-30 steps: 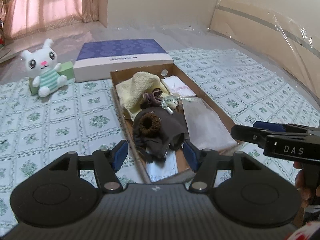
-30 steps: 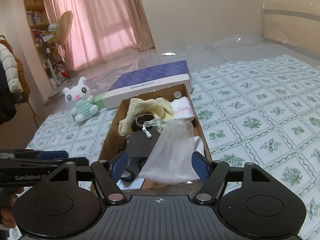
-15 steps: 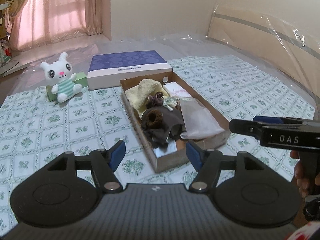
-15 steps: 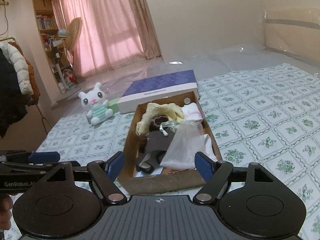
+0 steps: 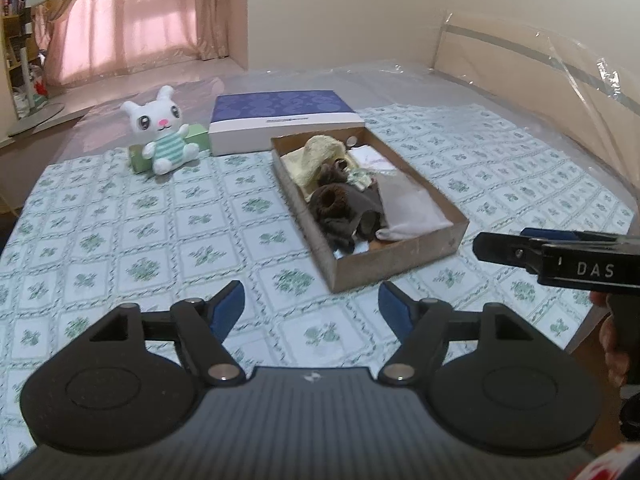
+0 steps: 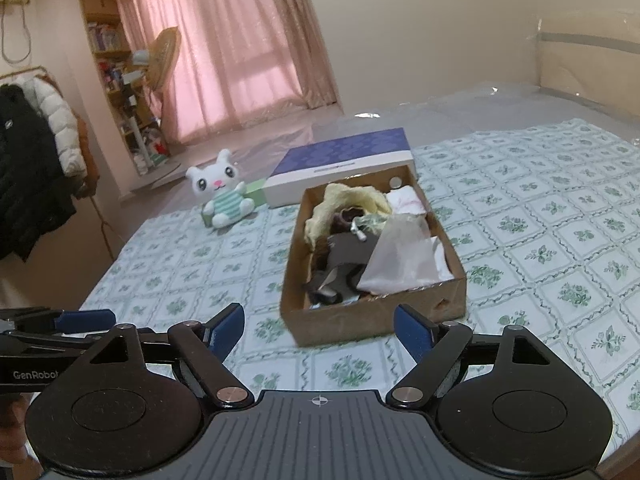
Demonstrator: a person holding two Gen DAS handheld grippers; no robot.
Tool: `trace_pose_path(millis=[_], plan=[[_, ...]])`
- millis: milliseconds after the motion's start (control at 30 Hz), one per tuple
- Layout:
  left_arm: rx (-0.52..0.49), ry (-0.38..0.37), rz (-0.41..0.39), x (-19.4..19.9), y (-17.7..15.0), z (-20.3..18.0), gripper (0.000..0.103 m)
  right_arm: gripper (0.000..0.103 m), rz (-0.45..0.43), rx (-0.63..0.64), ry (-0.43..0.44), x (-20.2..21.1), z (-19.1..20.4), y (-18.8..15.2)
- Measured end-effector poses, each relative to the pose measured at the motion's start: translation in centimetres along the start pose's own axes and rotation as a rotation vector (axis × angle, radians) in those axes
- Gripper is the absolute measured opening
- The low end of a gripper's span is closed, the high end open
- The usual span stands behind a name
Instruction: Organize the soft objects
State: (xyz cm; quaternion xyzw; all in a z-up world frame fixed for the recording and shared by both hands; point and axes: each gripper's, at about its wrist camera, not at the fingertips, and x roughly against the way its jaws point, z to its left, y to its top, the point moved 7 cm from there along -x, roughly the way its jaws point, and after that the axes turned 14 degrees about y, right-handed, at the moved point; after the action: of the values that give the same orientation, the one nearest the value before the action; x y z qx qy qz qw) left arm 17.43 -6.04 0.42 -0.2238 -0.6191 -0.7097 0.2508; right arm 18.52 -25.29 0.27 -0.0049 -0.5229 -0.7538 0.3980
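Seen from the left wrist: left gripper (image 5: 311, 307) empty, blue-padded jaws apart and opening, nothing between them, hanging over the green-and-white floral quilted bedspread (image 5: 120, 240) just short of the shallow brown cardboard box (image 5: 400, 258). Packed inside: a crumpled pale-yellow fleecy cloth (image 5: 316, 154), a dark brown knitted piece with a round fuzzy cuff (image 5: 334, 202), a smooth translucent white pouch (image 5: 408, 210), a folded white cloth with pink print (image 5: 370, 156). Likely trouble: limp layers tangled together, so a pinch on the brown knit could drag the pouch or a neighbouring piece out with it; the slick pouch prone to slipping from hard pads; the light box apt to slide on the soft bedding if a wall gets nudged. Right gripper (image 5: 504, 246) entering from the right edge beside the box's near corner. Seen from the right wrist: right gripper (image 6: 319, 328) likewise empty, jaws spread and opening, aimed at the box's near wall (image 6: 340, 322). Farther back, well apart from both: a white plush rabbit in a green-striped shirt (image 6: 222, 192) leaning on a small green block (image 6: 256, 194), and a flat rigid box with a purple patterned lid (image 6: 344, 162) touching the cardboard box's far end.
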Motion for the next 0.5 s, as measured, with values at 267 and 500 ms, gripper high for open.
trace_pose_path(millis=[267,500], plan=[[0.014,0.064,0.007,2.1,-2.1,2.0,0.077,0.082,0.034,0.010,0.011,0.3,1.8,-1.6],[0.031,0.112,0.019,3.2,-4.2,3.3,0.078,0.082,0.081,0.017,0.038,-0.1,3.5,-3.6]])
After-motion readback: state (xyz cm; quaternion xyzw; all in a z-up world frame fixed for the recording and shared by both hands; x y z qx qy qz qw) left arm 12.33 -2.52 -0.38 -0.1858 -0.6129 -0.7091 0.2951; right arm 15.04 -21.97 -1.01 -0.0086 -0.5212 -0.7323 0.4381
